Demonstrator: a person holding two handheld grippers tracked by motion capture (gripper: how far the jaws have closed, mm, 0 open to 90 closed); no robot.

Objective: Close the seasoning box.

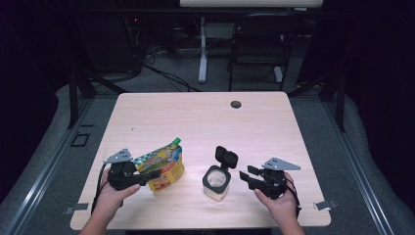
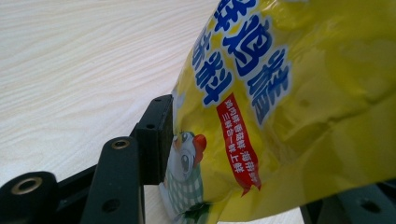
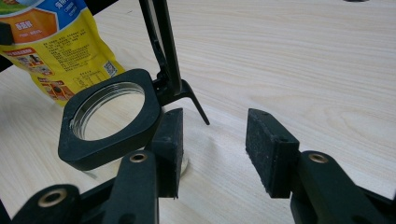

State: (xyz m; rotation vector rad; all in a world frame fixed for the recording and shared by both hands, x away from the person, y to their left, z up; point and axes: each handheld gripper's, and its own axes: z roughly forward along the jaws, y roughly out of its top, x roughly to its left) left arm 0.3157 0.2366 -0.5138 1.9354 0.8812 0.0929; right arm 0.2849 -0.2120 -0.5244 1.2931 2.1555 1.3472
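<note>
1. Left gripper [image 1: 147, 176]: near left of the table, held in the person's left hand [image 1: 110, 196], jaws pointing right. The jaws stand wide with the yellow pouch [image 1: 164, 166] between them. In the left gripper view one black pad [image 2: 159, 140] lies just against the pouch's printed face; the other jaw is hidden behind the pouch, so a firm grip cannot be confirmed.
2. Yellow pouch: stands on the table just right of the left gripper, leaning, its green spout [image 1: 176, 141] pointing up and to the far right. Blue and red lettering and a cartoon chicken [image 2: 187, 158] show on its face.
3. Right gripper [image 1: 247, 175]: near right of the table, in the right hand [image 1: 279, 203], jaws pointing left, spread wide with nothing between them.
4. Glass jar [image 1: 216, 182]: stands just left of the right gripper's jaws, between the two grippers. Its black square collar [image 3: 112, 119] is open; the hinged lid [image 1: 226, 157] stands upright on the far side.
5. Table [image 1: 205, 112]: pale wood, with a round grommet [image 1: 236, 104] at the far edge.
</note>
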